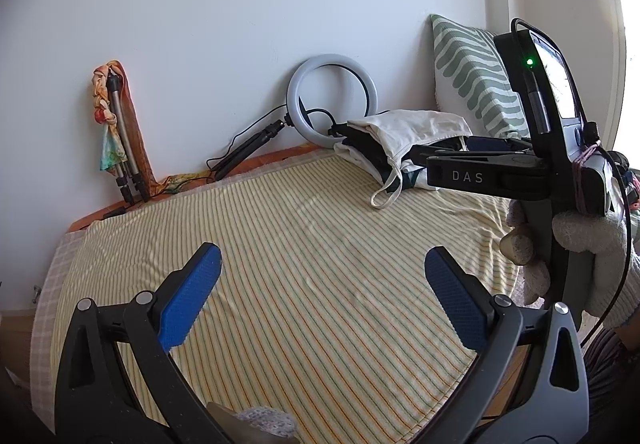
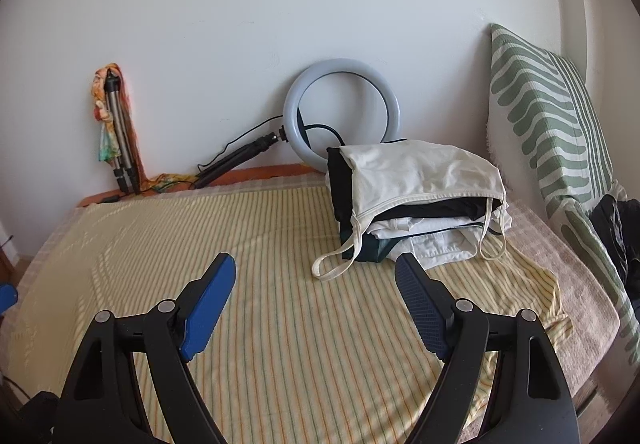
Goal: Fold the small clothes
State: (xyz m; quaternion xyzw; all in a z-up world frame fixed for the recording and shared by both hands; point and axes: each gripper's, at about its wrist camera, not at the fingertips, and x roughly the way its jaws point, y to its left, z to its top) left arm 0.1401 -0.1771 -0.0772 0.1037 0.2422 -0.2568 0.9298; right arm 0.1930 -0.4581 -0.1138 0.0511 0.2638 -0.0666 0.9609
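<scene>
Against the wall I see a white ring light (image 2: 341,111) on a black tripod and a green-striped pillow (image 2: 548,131). The stack of folded small clothes (image 2: 416,199), white strappy top uppermost, lies ahead of my right tongs (image 2: 314,298). My left tongs (image 1: 322,294) hover over the yellow striped sheet (image 1: 300,228). Both gape, holding nothing.

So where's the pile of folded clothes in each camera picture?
Left wrist view: the pile of folded clothes sits right of centre, far across the striped cloth, partly hidden behind the right gripper.
Right wrist view: the pile sits right of centre, in full sight, white top uppermost.
Shared landmark: the ring light leaning on the wall just behind the pile.
</scene>
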